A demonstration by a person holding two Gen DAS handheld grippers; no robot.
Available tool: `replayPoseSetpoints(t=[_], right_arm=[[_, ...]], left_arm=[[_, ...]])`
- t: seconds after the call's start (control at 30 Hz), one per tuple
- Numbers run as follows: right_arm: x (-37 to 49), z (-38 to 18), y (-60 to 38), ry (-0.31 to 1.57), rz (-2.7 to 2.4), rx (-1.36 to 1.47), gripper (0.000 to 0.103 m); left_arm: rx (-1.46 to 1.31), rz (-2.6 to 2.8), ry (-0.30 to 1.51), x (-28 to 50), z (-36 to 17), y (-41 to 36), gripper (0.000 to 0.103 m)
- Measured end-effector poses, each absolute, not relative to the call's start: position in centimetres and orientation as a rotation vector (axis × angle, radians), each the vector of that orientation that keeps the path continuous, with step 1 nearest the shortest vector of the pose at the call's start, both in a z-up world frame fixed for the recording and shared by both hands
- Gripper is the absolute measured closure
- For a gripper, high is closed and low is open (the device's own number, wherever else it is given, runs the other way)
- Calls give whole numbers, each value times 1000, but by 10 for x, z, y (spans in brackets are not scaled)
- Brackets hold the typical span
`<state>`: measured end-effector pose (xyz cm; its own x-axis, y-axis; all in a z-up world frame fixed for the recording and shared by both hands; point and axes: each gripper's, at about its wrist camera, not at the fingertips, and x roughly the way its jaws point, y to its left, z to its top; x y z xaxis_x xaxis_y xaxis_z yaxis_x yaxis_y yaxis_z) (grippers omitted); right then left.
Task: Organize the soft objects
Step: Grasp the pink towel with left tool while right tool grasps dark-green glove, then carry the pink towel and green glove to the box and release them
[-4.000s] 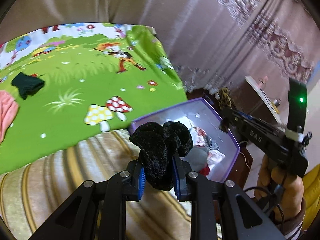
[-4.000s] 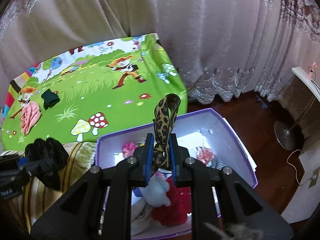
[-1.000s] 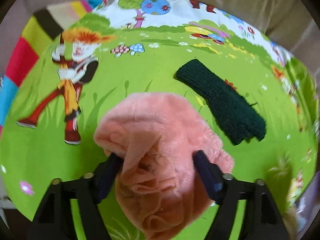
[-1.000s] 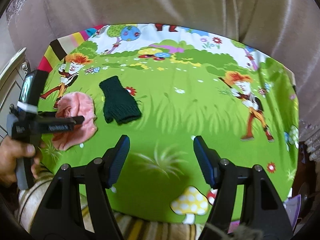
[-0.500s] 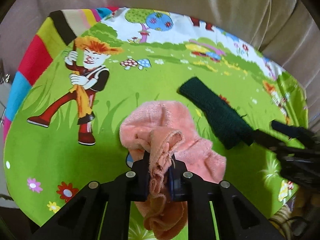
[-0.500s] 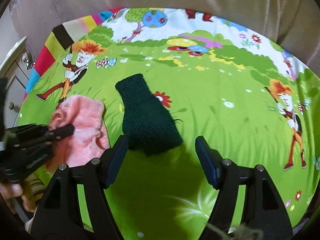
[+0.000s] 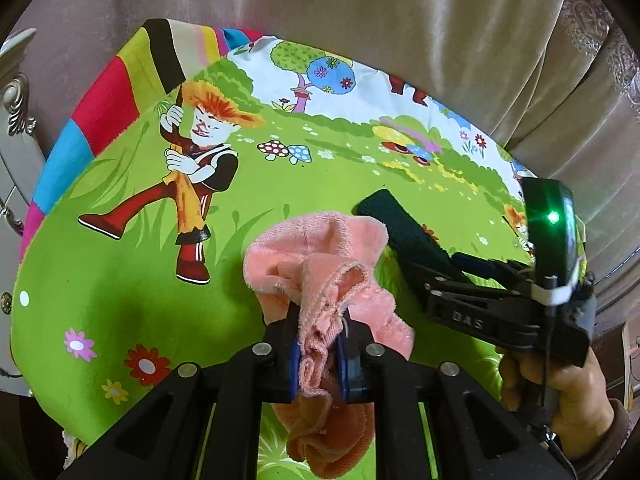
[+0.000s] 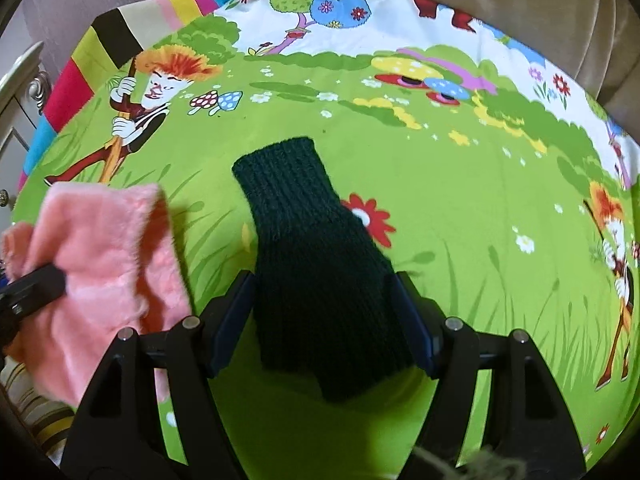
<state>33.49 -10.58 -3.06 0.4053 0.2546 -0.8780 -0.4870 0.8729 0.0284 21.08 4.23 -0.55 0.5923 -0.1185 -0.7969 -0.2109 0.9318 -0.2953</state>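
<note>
A fluffy pink cloth (image 7: 320, 264) is pinched in my left gripper (image 7: 320, 356), which is shut on a bunched fold of it and holds it just off the green cartoon blanket (image 7: 120, 280). The same pink cloth (image 8: 104, 240) hangs at the left of the right wrist view. A dark green knitted glove (image 8: 320, 264) lies flat on the blanket (image 8: 480, 220). My right gripper (image 8: 322, 320) stands open with its jaws either side of the glove's wide end, pads apart from it. In the left wrist view the glove (image 7: 404, 232) lies partly hidden behind the right gripper (image 7: 460, 272).
Beige curtains (image 7: 360, 20) hang behind the blanket. A pale carved furniture edge (image 7: 16, 92) stands at the far left. A hand (image 7: 560, 392) holds the right gripper's handle, which shows a green light (image 7: 553, 217).
My left gripper closed on the pink cloth and lifted it slightly. My right gripper came in low over the green glove until its jaws straddle it.
</note>
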Motion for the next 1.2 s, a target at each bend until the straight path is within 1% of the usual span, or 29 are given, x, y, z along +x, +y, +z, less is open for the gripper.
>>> replayPoseSetpoints(t=[0.03,0.1,0.13,0.17,0.23,0.27,0.33,0.43,0.8,1.2], right_arm=[[336,-31,-105,1054,478,-247,30],[336,-31,-104,1048,473,-244,39],[335,-31,-104,1041,470,-252,51],[333,-29,-104,1036,483,-252,69],[331,-26,-105,1040,494,-242,83],[330,-25,-105,1042,494,-240,86],[325,-24,-107,1041,498,-237,88],[316,-18,-112,1030,495,-230,89],[266,21,-149,965,446,-162,89],[199,54,-192,913,366,-130,89]], left_arm=[[-386,55,939,210,-5,43,88],[-397,54,934,209,-5,44,88],[-401,55,932,209,-4,44,88],[-406,54,928,208,-3,45,89],[-412,52,923,207,-2,45,89],[-417,49,919,206,-1,45,89],[-420,46,915,204,1,45,89],[-439,36,907,199,4,45,89],[-492,-9,867,171,17,35,89],[-499,-70,828,135,37,7,89]])
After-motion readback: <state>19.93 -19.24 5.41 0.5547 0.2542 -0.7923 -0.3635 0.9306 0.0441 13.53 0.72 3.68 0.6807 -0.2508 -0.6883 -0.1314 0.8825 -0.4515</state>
